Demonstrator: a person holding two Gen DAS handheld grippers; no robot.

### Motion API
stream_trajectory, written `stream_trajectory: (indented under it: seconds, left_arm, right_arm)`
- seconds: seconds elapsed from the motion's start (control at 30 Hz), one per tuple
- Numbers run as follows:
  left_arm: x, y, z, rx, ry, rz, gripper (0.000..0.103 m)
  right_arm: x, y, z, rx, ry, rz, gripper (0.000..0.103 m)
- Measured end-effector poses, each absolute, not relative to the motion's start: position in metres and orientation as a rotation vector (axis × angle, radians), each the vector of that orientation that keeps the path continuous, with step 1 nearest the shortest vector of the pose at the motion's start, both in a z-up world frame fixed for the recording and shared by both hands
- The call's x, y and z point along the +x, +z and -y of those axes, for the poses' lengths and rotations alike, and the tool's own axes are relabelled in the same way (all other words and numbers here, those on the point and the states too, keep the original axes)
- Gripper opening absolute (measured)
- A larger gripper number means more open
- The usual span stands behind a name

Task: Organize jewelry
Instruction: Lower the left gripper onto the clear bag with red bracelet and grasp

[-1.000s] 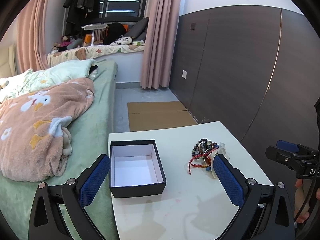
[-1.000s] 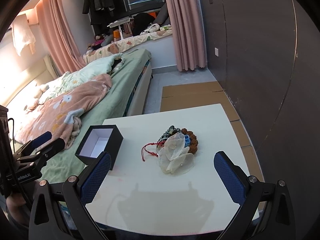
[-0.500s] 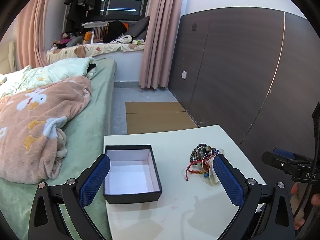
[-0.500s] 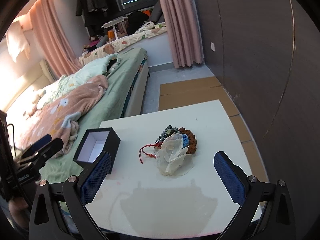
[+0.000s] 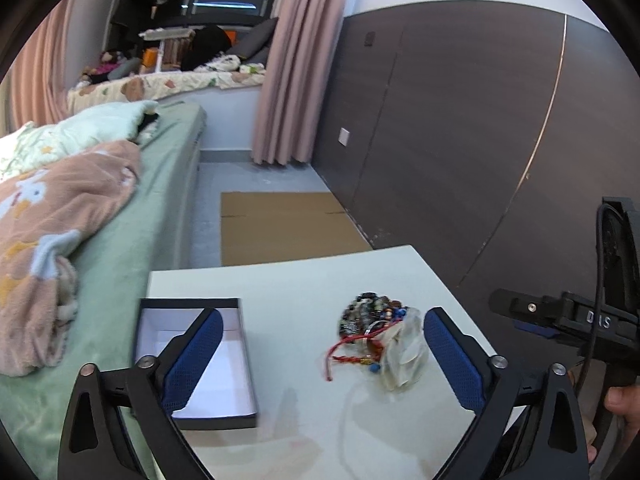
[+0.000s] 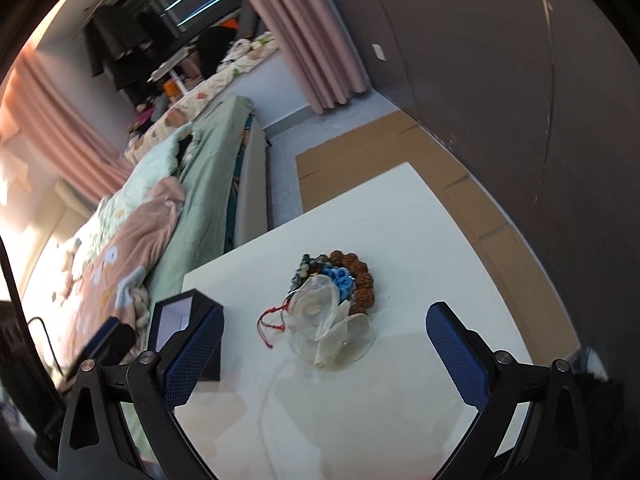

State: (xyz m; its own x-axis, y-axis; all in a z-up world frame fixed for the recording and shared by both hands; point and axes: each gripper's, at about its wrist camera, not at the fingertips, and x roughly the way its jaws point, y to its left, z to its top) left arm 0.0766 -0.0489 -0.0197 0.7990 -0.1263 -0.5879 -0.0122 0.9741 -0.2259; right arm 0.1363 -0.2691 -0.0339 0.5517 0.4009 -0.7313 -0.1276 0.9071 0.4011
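Both tongs gape wide and hold nothing: left gripper (image 5: 322, 360) hangs over the tabletop's (image 5: 304, 280) near edge, right gripper (image 6: 324, 352) likewise, its line running toward the jewelry pile (image 6: 332, 292). That pile sits mid-tabletop, a tangle of bead bracelets, a red cord and a filmy pouch (image 6: 326, 334). The open black box (image 5: 196, 356) sits at the left edge, beside the bed (image 5: 132, 240).

Risks, as I judge them: one pinch drags several tangled strands, or grabs only the pouch (slippery-looking); a loose strand could slide off. The box hugs the left edge, so a nudge may tip it off toward the bed. Bare surface lies right of and in front of the pile; the far edge drops to the floor.
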Motion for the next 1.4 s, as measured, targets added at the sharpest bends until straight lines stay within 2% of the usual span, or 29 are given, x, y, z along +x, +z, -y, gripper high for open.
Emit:
stream_trajectory:
  seconds: [0.13, 0.87, 1.0, 1.03, 1.1, 1.4]
  left_arm:
    - [0.094, -0.033, 0.058, -0.237, -0.084, -0.695, 0.084]
    - [0.139, -0.09, 0.119, -0.235, -0.267, -0.859, 0.049]
    - [0.147, -0.1, 0.123, -0.229, -0.276, -0.891, 0.029]
    - [0.148, -0.101, 0.124, -0.228, -0.274, -0.894, 0.016]
    - [0.149, -0.105, 0.12, -0.248, -0.267, -0.905, 0.003]
    - [0.129, -0.07, 0.084, -0.315, -0.243, -0.782, 0.0]
  right_arm:
    - [0.151, -0.046, 0.276, 0.383, 0.306, -0.983, 0.095]
    - [0.187, -0.069, 0.293, 0.493, 0.245, -1.096, 0.095]
    - [0.191, -0.072, 0.287, 0.498, 0.263, -1.116, 0.094]
    - [0.191, -0.073, 0.286, 0.495, 0.261, -1.118, 0.094]
    - [0.191, -0.074, 0.282, 0.493, 0.267, -1.118, 0.094]
    - [0.191, -0.075, 0.263, 0.475, 0.328, -1.101, 0.094]
